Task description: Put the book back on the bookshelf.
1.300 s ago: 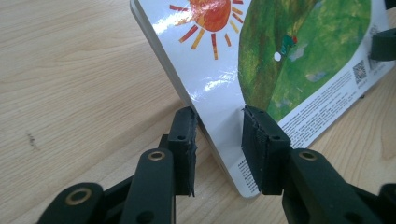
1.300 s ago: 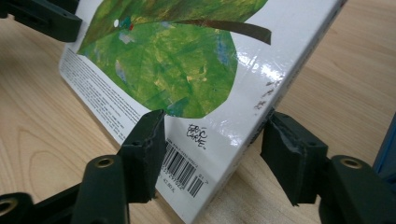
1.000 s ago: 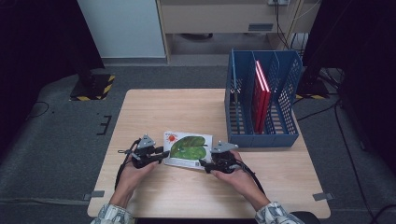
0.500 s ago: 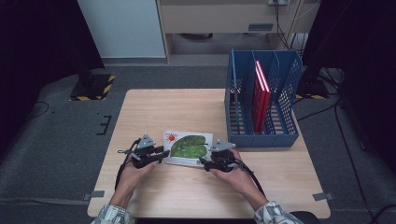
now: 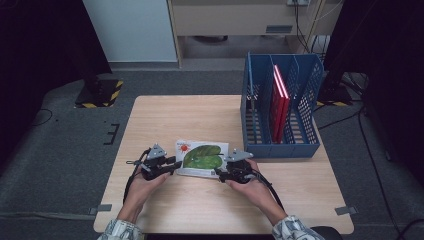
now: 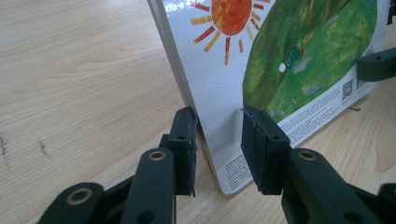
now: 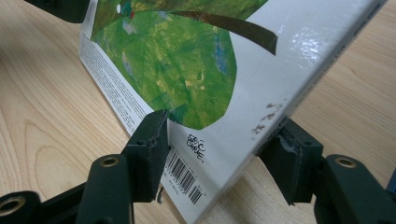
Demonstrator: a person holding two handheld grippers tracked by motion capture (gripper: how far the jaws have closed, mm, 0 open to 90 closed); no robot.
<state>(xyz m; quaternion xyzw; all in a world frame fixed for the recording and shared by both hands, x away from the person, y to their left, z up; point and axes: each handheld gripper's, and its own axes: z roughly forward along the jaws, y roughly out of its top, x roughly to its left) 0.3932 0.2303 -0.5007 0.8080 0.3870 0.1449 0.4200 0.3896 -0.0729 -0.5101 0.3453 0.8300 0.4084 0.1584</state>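
Nothing had really shifted since a second earlier: left tool (image 5: 174,165) and right tool (image 5: 219,174) both stayed clamped on the picture book (image 5: 202,157) near the worktop's (image 5: 165,120) front edge, blue rack (image 5: 280,145) just beside it.

One picture book (image 5: 202,158), one blue rack (image 5: 280,142), two red books (image 5: 278,100), two hand-held grippers.

A lab: lone wooden table (image 5: 165,115) on grey carpet (hazard-striped stand base (image 5: 100,95)).
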